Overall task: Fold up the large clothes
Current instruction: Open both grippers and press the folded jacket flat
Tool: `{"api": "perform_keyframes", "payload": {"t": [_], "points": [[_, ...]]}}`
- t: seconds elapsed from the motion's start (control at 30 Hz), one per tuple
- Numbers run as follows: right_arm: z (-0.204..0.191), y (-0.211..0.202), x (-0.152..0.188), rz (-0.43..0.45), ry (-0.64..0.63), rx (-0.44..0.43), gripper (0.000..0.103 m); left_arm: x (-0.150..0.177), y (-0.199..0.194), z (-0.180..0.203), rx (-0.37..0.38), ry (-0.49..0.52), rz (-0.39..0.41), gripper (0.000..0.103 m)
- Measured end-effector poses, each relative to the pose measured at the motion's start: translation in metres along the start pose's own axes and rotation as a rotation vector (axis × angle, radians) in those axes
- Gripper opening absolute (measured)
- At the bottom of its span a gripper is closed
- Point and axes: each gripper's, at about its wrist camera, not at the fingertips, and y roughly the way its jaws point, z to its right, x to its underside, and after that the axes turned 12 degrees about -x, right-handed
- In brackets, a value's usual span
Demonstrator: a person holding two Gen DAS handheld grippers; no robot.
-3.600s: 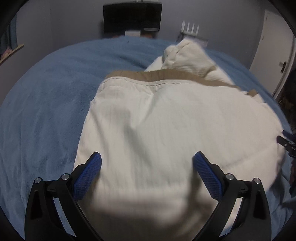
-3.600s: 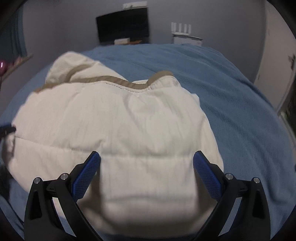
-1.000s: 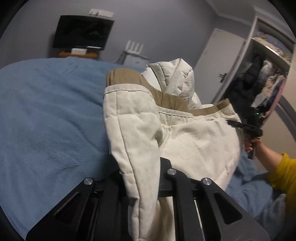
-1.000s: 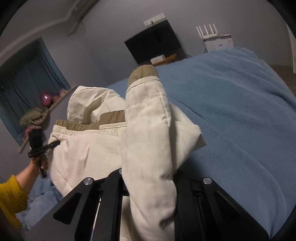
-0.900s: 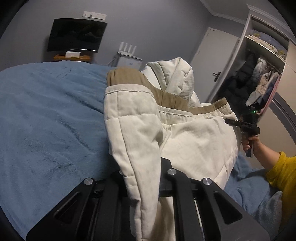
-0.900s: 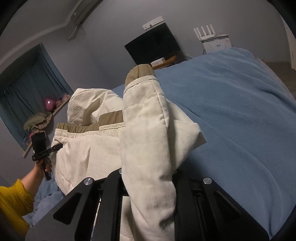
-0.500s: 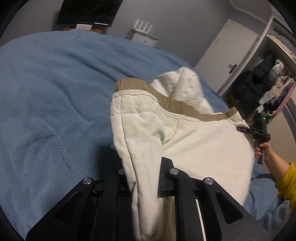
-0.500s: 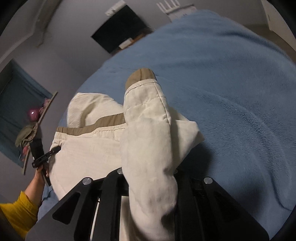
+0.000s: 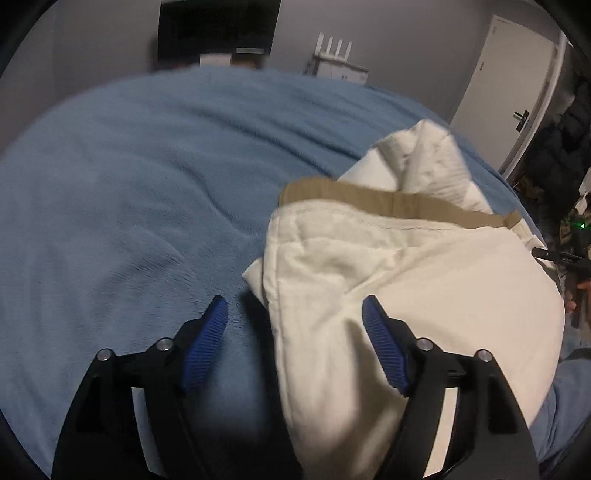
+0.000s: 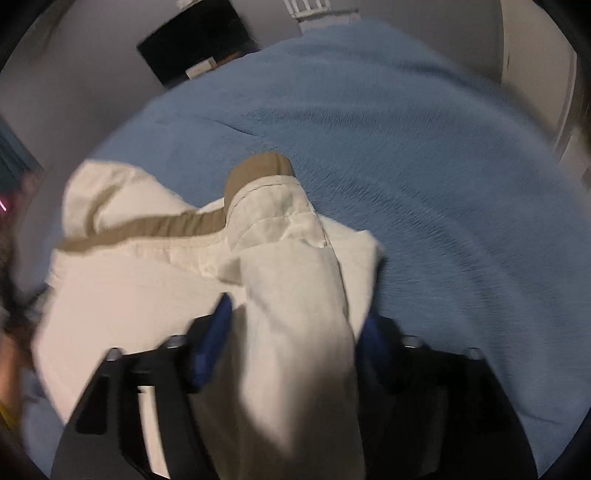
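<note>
A cream padded jacket point(image 9: 424, 280) with a tan band point(image 9: 399, 201) lies folded on the blue bed cover point(image 9: 129, 192). My left gripper point(image 9: 294, 301) is low over its left edge. Its jaws are opening, and the folded edge lies loose between the blue pads point(image 9: 205, 343) without being pressed. In the blurred right wrist view the same jacket point(image 10: 155, 288) shows a folded sleeve point(image 10: 291, 266) with a tan cuff. That sleeve runs between the opening jaws of my right gripper point(image 10: 295, 317), and the pads point(image 10: 214, 339) stand apart from it.
The blue bed cover point(image 10: 424, 177) stretches far beyond the jacket on both sides. A dark screen point(image 9: 218, 33), a white router point(image 9: 334, 59) and a door point(image 9: 506, 85) stand at the back wall. The right-hand gripper point(image 9: 565, 256) shows at the left view's right edge.
Both grippers were shut on folds of the jacket and now stand open. Both have sunk and tipped down toward the bed, and the lifted folds now rest on the jacket.
</note>
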Motion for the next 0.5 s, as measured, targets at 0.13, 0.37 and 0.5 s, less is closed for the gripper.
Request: {"api": "perform_keyframes", "payload": {"t": [0.13,0.37,0.5], "points": [[-0.05,-0.037,0.009,0.059,-0.14,0.143,0.084,0.004,-0.041,0.021,-0.039,0.023,0.019,0.08],[-0.13,-0.087,0.063,0.145,-0.199,0.159,0.095,0.038,-0.093,0.082,-0.036,0.063,-0.008,0.096],[-0.15,-0.085,0.108,0.091,-0.209,0.181,0.095,0.064,-0.095,0.105,-0.045,0.036,-0.064,0.096]]}}
